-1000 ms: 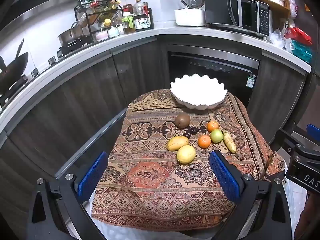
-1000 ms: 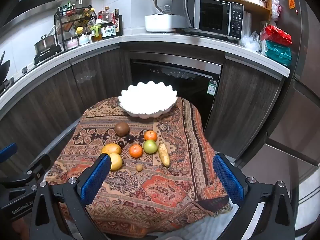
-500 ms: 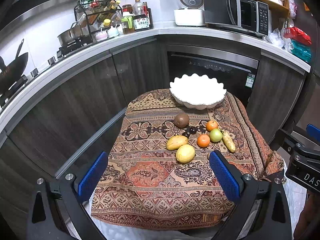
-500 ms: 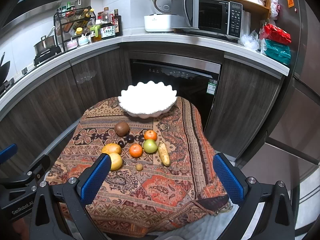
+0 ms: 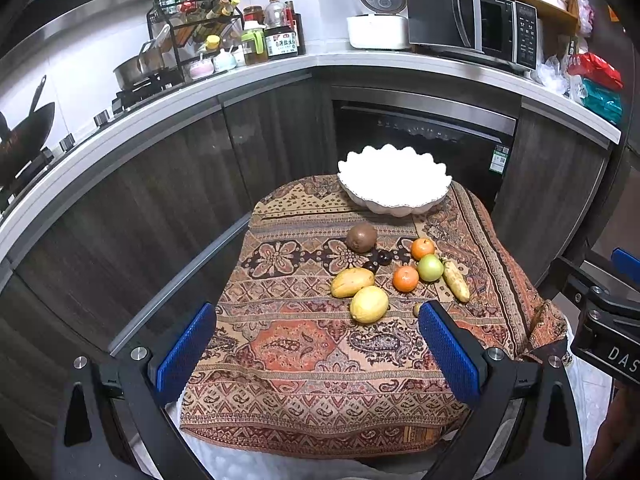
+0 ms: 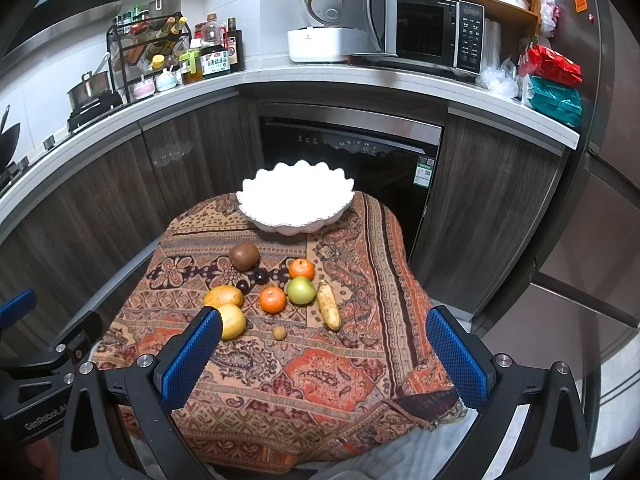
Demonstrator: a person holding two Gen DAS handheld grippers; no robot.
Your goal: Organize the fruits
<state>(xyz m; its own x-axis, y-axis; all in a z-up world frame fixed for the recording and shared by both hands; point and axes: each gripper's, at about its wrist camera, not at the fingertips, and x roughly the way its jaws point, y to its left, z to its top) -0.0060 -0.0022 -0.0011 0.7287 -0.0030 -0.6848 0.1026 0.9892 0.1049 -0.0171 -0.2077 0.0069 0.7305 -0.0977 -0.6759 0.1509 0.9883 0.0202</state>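
An empty white scalloped bowl [image 5: 394, 182] [image 6: 296, 200] stands at the far end of a small table under a patterned cloth [image 5: 304, 352]. In front of it lie a kiwi [image 5: 361, 237], two dark plums [image 6: 260, 276], two oranges [image 5: 405, 278] [image 6: 302, 269], a green apple [image 6: 301, 290], a mango [image 5: 352, 282], a lemon [image 5: 369, 304], a pale banana [image 6: 329, 311] and a small brown fruit [image 6: 279, 333]. My left gripper [image 5: 316, 344] is open and empty above the near cloth. My right gripper [image 6: 324, 352] is open and empty, also near the front.
A curved kitchen counter [image 6: 360, 80] wraps behind the table, with a microwave [image 6: 420, 32], rice cooker [image 6: 320, 36], bottle rack [image 5: 200, 28] and pans. A dark oven door [image 6: 352, 152] is behind the bowl. A fridge [image 6: 600, 160] stands at the right.
Both grippers have barely moved; the view shifted very slightly. The fruits and bowl are unchanged.
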